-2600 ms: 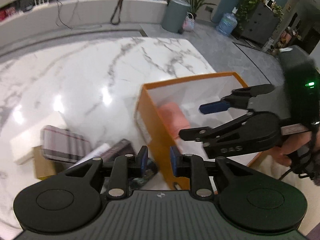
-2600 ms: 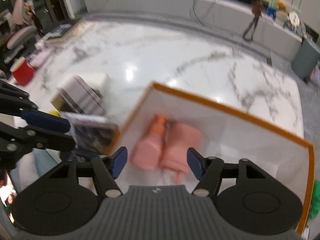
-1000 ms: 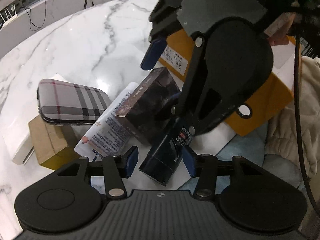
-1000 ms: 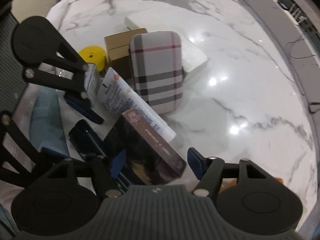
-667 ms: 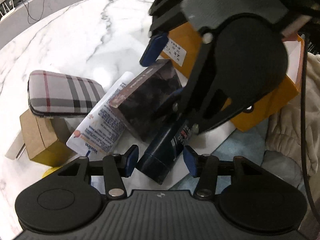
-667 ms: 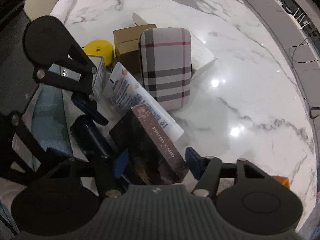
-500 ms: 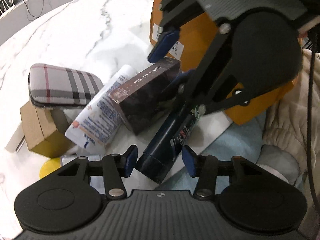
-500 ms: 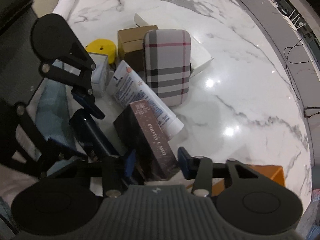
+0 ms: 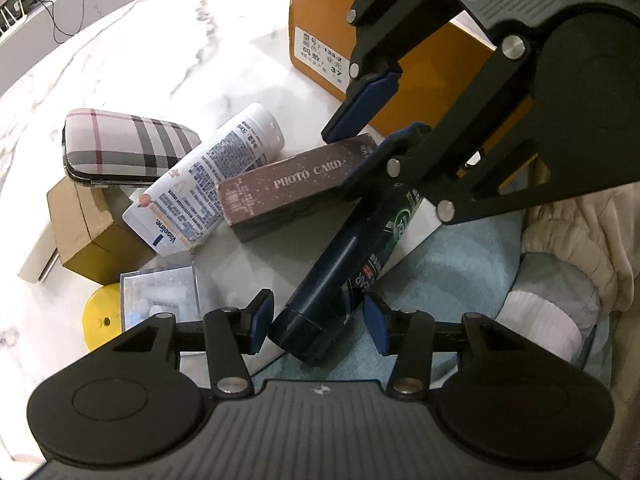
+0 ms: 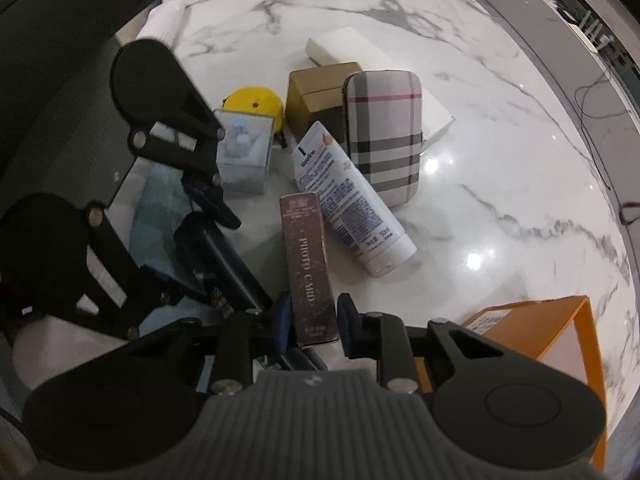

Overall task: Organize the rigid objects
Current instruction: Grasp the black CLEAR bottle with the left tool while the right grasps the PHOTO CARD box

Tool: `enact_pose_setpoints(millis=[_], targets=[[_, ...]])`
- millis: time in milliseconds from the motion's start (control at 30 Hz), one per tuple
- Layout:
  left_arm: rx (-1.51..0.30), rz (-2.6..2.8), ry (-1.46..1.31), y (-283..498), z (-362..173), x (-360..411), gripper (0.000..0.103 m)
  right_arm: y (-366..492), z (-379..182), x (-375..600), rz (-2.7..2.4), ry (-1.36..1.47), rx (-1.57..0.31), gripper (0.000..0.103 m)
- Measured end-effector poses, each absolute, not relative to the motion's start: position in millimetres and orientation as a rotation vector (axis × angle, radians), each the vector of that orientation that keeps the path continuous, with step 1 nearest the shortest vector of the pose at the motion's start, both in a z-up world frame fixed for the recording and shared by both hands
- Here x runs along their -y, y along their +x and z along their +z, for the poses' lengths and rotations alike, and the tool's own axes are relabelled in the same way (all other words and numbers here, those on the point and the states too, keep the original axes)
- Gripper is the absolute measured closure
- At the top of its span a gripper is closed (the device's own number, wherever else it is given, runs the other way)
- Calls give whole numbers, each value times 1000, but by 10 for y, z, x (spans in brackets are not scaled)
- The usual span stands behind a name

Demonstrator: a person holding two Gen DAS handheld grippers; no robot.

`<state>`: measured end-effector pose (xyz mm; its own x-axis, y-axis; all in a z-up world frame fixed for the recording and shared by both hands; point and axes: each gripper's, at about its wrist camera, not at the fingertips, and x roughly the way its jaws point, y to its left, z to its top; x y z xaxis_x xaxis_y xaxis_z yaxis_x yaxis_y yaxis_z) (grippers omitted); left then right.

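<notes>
A brown box marked PHOTO CARD (image 10: 306, 256) sits with its near end between my right gripper's (image 10: 315, 320) pads. The jaws are closing and both pads touch the box's sides. The left wrist view shows the same box (image 9: 288, 184) tilted, with the right gripper (image 9: 352, 148) clamping its far end. A dark blue bottle (image 9: 344, 264) lies slanted under the box. Its base is between the fingers of my left gripper (image 9: 318, 324), which is open, with a gap on the right side. An orange box (image 9: 320, 20) stands behind.
A Vaseline tube (image 9: 208, 176), a plaid case (image 9: 128, 148), a brown carton (image 9: 88, 224), a clear plastic box (image 9: 160, 292) and a yellow disc (image 9: 98, 320) crowd the marble table's left. A light blue cloth (image 9: 460, 264) and cream clothing (image 9: 580, 232) lie on the right.
My right gripper has closed from wide open onto the photo card box and tipped it up off the pile. The left gripper has stayed over the bottle's base.
</notes>
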<state>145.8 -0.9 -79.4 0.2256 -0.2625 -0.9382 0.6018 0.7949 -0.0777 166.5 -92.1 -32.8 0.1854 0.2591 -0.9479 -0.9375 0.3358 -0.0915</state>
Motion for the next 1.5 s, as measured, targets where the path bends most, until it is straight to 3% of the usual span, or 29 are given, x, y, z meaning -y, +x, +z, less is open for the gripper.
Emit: enact_pose_setpoints(millis=[400,567,900,1500], targets=[[-1196,-633,318,1501,-786,99,42,1730,-559,863,998,-745,-1047,70],[-1185,-642,310,1519,-820,178,40,1738,-599,880,1003,-725,-1047,74],[-1225,-621,327,1410,-808,212,50,1677,-529,961,979,-697,-1020,80],[-1270,-427,278,1217,-659,-271,55,1349,-174,1264,703,-371,-956,81]])
